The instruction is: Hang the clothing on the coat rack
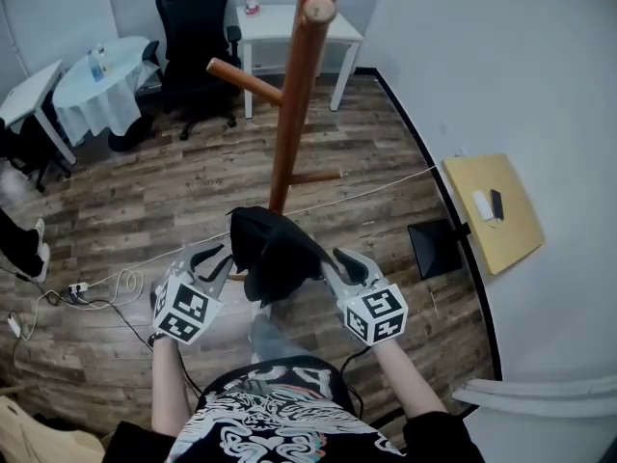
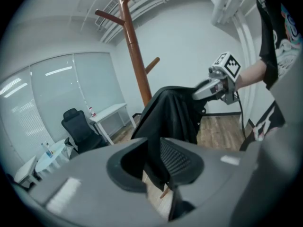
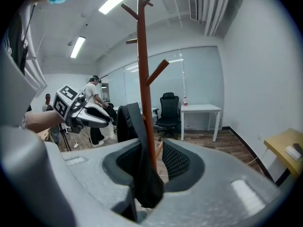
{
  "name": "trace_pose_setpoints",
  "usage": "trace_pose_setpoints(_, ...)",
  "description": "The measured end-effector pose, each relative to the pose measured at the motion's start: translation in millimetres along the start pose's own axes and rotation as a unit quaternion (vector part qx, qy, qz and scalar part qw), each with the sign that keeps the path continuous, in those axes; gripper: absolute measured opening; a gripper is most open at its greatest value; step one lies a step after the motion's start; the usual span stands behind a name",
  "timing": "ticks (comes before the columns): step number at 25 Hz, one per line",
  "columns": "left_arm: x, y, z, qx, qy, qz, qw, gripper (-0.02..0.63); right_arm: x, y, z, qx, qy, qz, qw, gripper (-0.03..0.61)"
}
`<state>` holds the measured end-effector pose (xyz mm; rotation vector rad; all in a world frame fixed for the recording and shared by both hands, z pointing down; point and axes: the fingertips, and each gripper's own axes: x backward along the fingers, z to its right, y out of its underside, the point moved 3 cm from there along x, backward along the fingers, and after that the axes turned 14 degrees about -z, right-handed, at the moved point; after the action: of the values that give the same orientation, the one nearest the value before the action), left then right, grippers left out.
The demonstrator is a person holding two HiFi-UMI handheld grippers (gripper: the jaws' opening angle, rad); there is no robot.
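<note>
A black garment [image 1: 275, 254] hangs stretched between my two grippers, just in front of the foot of the brown wooden coat rack [image 1: 294, 95]. My left gripper [image 1: 220, 263] is shut on one edge of it, and my right gripper [image 1: 337, 261] is shut on the other. In the left gripper view the cloth [image 2: 173, 112] runs from my left gripper [image 2: 158, 163] up to the right gripper [image 2: 215, 85], with the coat rack [image 2: 135, 56] behind. The right gripper view has the garment [image 3: 142, 174] pinched in my right gripper [image 3: 151, 163], the left gripper [image 3: 83, 115] beyond, and the coat rack [image 3: 143, 70] with pegs high above.
A black office chair [image 1: 198, 41], a white desk [image 1: 289, 22] and a round table with a white cloth [image 1: 96, 85] stand at the far side. Cables [image 1: 87, 292] lie on the wood floor at left. A wooden desk [image 1: 492, 210] lines the right wall. People [image 3: 97, 108] stand far off.
</note>
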<state>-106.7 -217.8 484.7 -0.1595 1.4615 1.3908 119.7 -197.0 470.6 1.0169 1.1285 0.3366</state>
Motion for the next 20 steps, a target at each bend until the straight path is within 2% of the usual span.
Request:
trace_pose_setpoints(6, 13, -4, 21, -0.005, -0.003, 0.008, 1.0, 0.075, 12, 7, -8, -0.011, 0.002, 0.004, 1.0, 0.107)
trace_pose_setpoints(11, 9, -42, 33, -0.044, 0.004, 0.042, 0.9981, 0.075, 11, -2, -4, -0.035, 0.0, 0.017, 0.999, 0.109)
trace_pose_setpoints(12, 5, -51, 35, -0.056, 0.006, 0.047, 0.9973, 0.075, 10, -3, -4, -0.037, -0.003, 0.016, 0.999, 0.116)
trace_pose_setpoints(13, 0, -59, 37, -0.068, 0.008, 0.049, 0.9964, 0.075, 9, -3, -4, -0.039, -0.007, 0.015, 0.999, 0.161)
trace_pose_setpoints(16, -14, -73, 39, -0.094, 0.011, 0.048, 0.9943, 0.074, 7, -3, -6, -0.041, -0.017, 0.015, 0.999, 0.176)
trace_pose_setpoints(20, -17, -76, 35, -0.089, 0.023, 0.049, 0.9945, 0.071, 9, -3, -9, -0.026, -0.022, 0.017, 0.999, 0.181)
